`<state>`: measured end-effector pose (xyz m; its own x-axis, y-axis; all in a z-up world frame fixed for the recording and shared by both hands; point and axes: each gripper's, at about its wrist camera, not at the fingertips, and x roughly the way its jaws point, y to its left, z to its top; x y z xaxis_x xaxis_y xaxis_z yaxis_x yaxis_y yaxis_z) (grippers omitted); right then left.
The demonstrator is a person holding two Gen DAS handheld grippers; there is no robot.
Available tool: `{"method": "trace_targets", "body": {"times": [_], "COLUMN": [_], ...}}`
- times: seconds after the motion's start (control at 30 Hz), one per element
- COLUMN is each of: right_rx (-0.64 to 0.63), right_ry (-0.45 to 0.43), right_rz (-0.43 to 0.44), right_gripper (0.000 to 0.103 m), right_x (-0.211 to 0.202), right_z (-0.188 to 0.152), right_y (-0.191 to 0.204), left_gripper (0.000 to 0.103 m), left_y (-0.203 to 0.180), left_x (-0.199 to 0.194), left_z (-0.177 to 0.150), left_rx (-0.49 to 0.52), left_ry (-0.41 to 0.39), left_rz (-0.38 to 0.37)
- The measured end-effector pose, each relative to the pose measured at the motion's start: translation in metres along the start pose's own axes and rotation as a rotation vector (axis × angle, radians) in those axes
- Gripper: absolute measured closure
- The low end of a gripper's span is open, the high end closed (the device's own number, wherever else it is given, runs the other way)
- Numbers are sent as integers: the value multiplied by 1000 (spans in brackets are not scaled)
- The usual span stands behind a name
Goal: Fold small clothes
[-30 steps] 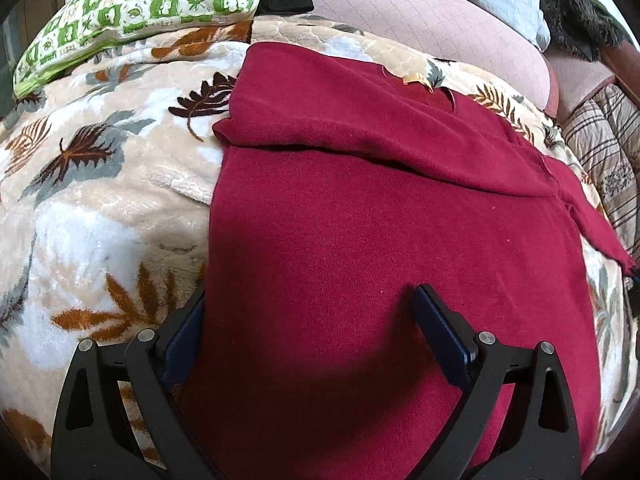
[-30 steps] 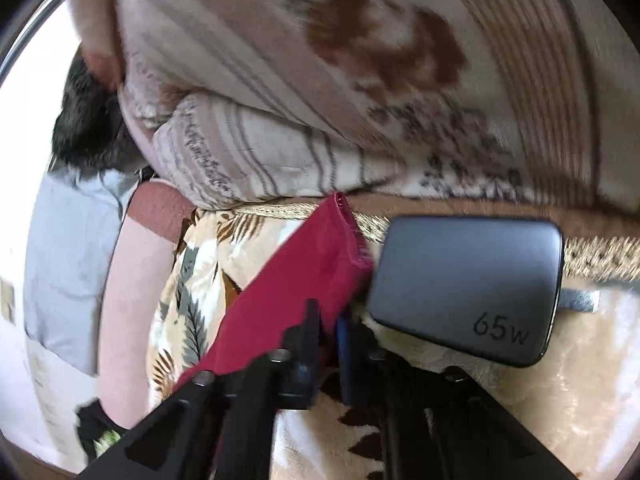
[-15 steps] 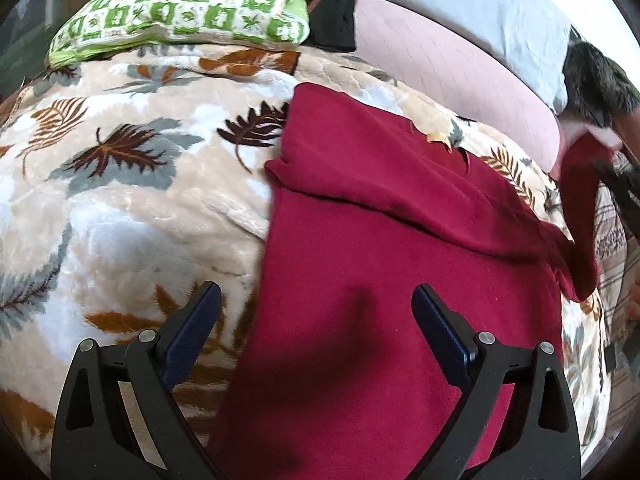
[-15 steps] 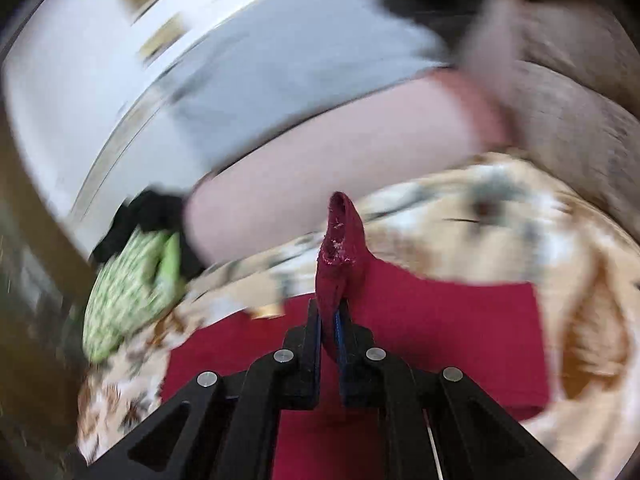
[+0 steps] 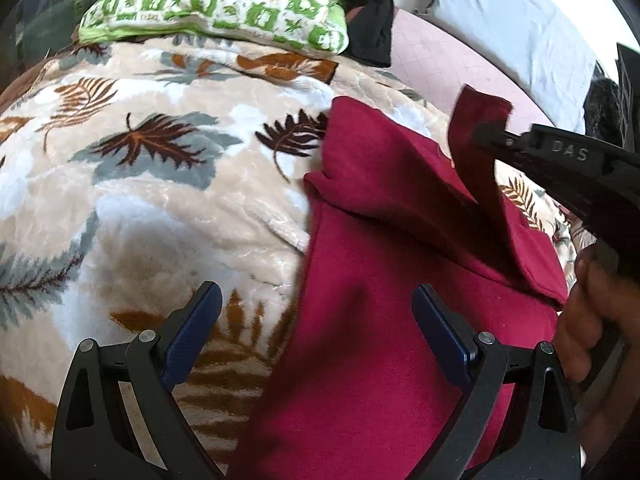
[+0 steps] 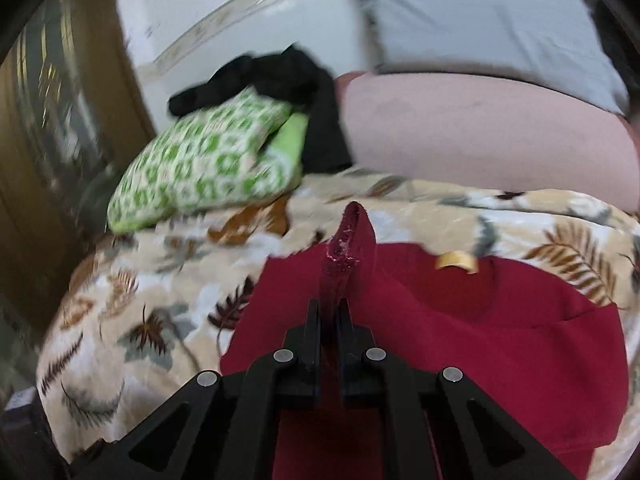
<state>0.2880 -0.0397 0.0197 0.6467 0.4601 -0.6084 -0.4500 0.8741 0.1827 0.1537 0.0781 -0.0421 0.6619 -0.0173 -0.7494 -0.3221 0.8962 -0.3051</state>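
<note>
A dark red sweater lies spread on a leaf-patterned blanket, one sleeve folded across its chest. My left gripper hovers open over the sweater's left edge, with nothing between its blue pads. My right gripper is shut on the cuff of the other red sleeve and holds it lifted above the sweater's body. In the left wrist view the right gripper comes in from the right with the sleeve hanging from it. A hand grips its handle.
A green-and-white patterned pillow and a black garment lie at the head of the bed. A pink quilted cushion and a grey pillow stand behind the sweater. A wooden wall borders the left side.
My right gripper has swung from the bed's far right edge over the sweater, carrying the sleeve cuff with it. The left gripper drifted slightly left and rolled, staying open.
</note>
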Motion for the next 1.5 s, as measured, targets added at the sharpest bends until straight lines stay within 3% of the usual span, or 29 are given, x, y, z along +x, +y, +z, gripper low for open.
{"method": "trace_targets", "body": {"times": [0.13, 0.37, 0.4, 0.43, 0.5, 0.63, 0.7, 0.77, 0.87, 0.9, 0.97, 1.03, 1.1, 1.13, 1.2, 1.4, 1.5], "right_rx": [-69, -119, -134, -146, -146, -153, -174, -147, -84, -52, 13, 83, 164, 208, 262, 270, 244], "right_ry": [31, 130, 137, 152, 206, 197, 173, 154, 126, 106, 90, 71, 124, 155, 115, 112, 128], "right_rz": [-1, 3, 4, 14, 46, 93, 49, -40, -93, -101, -120, -150, -188, -186, -135, -96, -106], "right_gripper": [97, 96, 88, 65, 40, 39, 39, 39, 39, 38, 38, 38, 38, 38, 38, 38, 38], "right_x": [15, 47, 50, 54, 60, 36, 11, -20, -63, -79, -98, -109, -107, -104, -106, -93, -90], "right_z": [-8, -29, -32, -35, -40, -42, -45, -50, -67, -76, -93, -112, -125, -125, -120, -108, -111], "right_y": [25, 33, 35, 37, 38, 31, 20, -3, -37, -50, -72, -93, -114, -122, -130, -122, -115], "left_gripper": [7, 7, 7, 7, 7, 7, 8, 8, 8, 8, 8, 8, 8, 8, 8, 8, 8], "left_y": [1, 3, 3, 5, 8, 13, 7, 0, -17, -23, -28, -29, -29, -29, -31, -20, -22], "left_x": [0, 4, 6, 7, 8, 1, -2, -7, -6, 5, 37, 59, 76, 83, 88, 84, 77], "left_z": [0, -1, -1, -2, -2, 8, 21, 41, 63, 68, 77, 79, 80, 80, 77, 80, 81], "left_rx": [-3, -12, -15, -19, -30, -53, -6, 12, 143, 186, 218, 241, 249, 256, 272, 205, 216], "left_ry": [3, 36, 45, 54, 57, 16, -34, -102, -231, -232, -159, -134, -86, -52, -23, -60, -89], "left_rz": [0, 14, 18, 21, 24, -12, -48, -155, -211, -226, -267, -238, -245, -265, -300, -445, -444]}}
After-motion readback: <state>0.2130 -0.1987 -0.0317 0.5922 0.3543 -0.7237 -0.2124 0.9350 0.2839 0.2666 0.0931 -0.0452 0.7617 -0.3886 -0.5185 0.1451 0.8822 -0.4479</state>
